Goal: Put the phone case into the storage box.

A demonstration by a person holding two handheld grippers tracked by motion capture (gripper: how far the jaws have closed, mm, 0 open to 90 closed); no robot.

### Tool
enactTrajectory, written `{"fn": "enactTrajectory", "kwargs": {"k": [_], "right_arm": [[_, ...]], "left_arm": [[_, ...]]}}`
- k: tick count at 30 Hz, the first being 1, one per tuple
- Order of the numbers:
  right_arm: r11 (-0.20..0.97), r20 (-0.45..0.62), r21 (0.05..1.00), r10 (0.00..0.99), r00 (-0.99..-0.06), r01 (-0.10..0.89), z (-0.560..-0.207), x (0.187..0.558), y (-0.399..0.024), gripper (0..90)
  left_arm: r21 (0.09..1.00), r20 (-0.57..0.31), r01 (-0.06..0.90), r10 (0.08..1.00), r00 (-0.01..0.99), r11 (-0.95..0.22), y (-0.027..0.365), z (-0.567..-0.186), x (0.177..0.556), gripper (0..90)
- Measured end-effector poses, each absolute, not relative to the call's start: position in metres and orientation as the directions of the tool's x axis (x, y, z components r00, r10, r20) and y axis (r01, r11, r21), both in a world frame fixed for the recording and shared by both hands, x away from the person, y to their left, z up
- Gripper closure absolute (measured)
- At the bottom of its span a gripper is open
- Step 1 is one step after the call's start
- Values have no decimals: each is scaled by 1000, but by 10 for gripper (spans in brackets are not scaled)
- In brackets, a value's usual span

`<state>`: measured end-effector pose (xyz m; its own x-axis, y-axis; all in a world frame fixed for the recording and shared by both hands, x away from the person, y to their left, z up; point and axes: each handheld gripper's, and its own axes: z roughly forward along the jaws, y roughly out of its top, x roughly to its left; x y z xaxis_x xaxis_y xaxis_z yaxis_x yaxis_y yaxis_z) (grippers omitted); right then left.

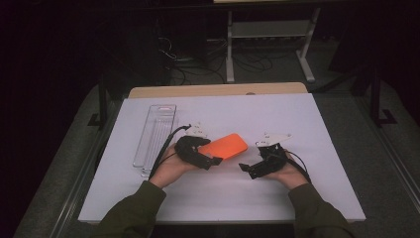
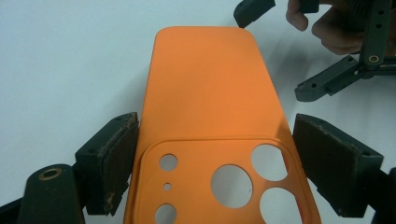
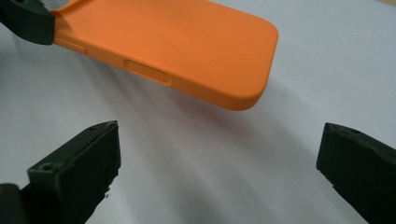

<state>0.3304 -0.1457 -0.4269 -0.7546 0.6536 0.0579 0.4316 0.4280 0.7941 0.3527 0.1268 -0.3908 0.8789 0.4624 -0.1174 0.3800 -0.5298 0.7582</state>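
Left gripper view: orange phone case (image 2: 212,116) between left claw (image 2: 215,163) pads.

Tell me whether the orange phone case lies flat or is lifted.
Lifted: the left gripper holds the orange phone case tilted, its far end casting a shadow on the table.

Lab, white worktable (image 1: 297,193), floor cables (image 1: 198,62), metal rack (image 1: 270,29)

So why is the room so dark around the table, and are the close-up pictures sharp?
High view: light falls on the white table, the room behind stays nearly black. Left gripper view: the orange phone case is sharp and evenly lit, without glare. Right gripper view: the case casts a soft shadow on the table, and the near jaws look slightly soft.
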Motion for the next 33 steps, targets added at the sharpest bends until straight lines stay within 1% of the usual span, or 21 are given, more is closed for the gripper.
{"fn": "enactTrajectory", "kwargs": {"k": [6,15,18,24,25,26,28,30,33], "right_arm": [[450,20,793,655,-756,410,-428,329,-146,0],[480,-46,800,647,-761,360,-428,326,-146,0],[495,-80,801,645,-760,336,-428,324,-146,0],[527,-149,800,638,-755,287,-426,322,-145,0],[541,-168,794,634,-755,278,-426,322,-145,0],[552,-187,790,631,-753,267,-426,321,-144,0],[556,-200,789,635,-746,262,-426,319,-142,0],[586,-247,778,617,-747,227,-425,320,-143,0],[601,-279,773,613,-739,206,-425,318,-141,0]], "left_arm": [[760,-131,387,461,878,-522,125,-392,352,159],[759,-121,380,458,881,-529,127,-391,353,159],[761,-132,388,461,878,-521,126,-392,352,160],[762,-120,377,456,882,-527,125,-391,352,160],[762,-131,385,458,879,-522,125,-392,352,160],[761,-123,380,458,880,-525,125,-391,352,160],[762,-124,381,459,880,-524,126,-391,352,160],[761,-131,386,460,878,-521,126,-391,352,160],[761,-127,384,459,879,-524,126,-391,352,159]]}}
